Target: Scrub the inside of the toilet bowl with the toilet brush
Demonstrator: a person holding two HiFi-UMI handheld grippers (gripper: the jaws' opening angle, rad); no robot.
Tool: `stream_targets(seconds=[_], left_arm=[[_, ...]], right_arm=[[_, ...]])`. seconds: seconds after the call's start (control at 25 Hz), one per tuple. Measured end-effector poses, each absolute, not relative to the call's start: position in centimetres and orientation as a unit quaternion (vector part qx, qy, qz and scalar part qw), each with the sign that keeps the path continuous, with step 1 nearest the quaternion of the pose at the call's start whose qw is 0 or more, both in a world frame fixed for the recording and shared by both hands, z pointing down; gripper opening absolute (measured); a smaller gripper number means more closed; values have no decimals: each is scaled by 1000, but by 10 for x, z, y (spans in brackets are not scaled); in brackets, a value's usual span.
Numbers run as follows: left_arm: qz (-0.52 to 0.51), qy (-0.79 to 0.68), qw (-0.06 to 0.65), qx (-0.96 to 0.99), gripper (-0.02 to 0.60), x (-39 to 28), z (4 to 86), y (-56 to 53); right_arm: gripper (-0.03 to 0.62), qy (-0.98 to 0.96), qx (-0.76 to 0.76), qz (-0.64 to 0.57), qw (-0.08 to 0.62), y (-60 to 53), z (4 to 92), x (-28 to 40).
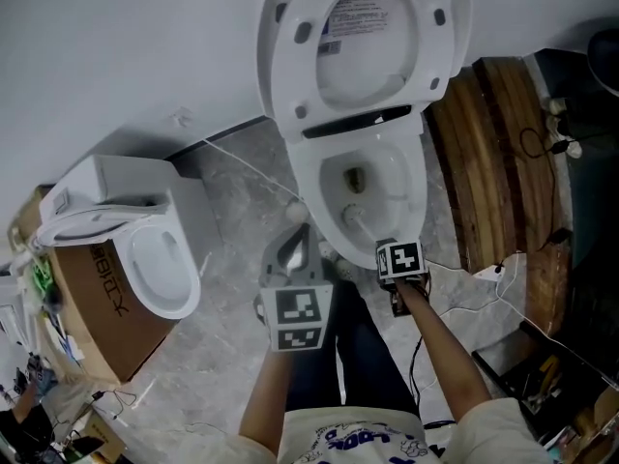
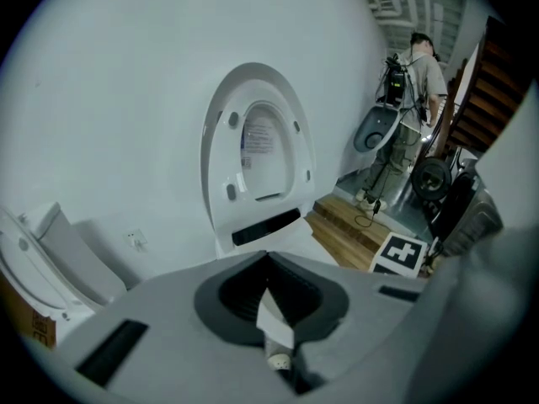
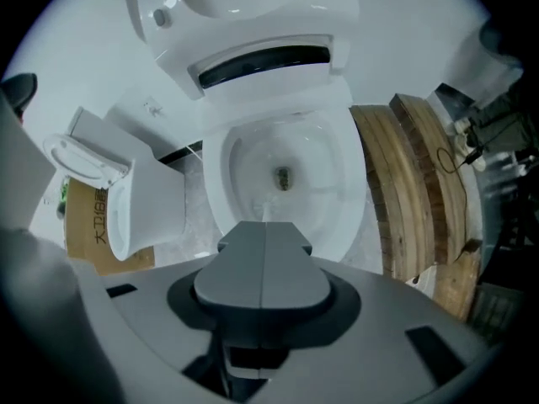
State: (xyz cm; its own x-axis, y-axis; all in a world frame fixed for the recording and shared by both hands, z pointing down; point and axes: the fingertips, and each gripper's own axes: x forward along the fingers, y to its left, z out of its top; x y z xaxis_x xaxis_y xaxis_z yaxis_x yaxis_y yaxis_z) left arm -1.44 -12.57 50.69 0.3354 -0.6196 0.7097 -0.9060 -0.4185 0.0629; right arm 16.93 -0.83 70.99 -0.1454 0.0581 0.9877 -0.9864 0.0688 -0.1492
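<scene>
Fingers of my right gripper squeeze the one toilet brush. Its long handle points away, down into the toilet bowl. My left gripper is pinched shut. I count two toilets; the second toilet sits left.

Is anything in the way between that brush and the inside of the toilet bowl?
Nothing visible. The white plastic toilet seat stands raised, the white ceramic toilet bowl lies open, and the white toilet brush, clamped in the right gripper, reaches down into it.

White wall, grey marble floor, wooden platform, cardboard box.
</scene>
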Motion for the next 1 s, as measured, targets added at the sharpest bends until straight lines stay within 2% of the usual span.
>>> stream_targets(seconds=[0.24, 1.0], left_arm=[[299, -486, 222, 790, 2, -10, 488, -128], [256, -509, 180, 802, 2, -15, 392, -124]], right_arm=[[173, -531, 463, 565, 429, -20, 692, 167], [173, -594, 575, 460, 323, -60, 512, 180]])
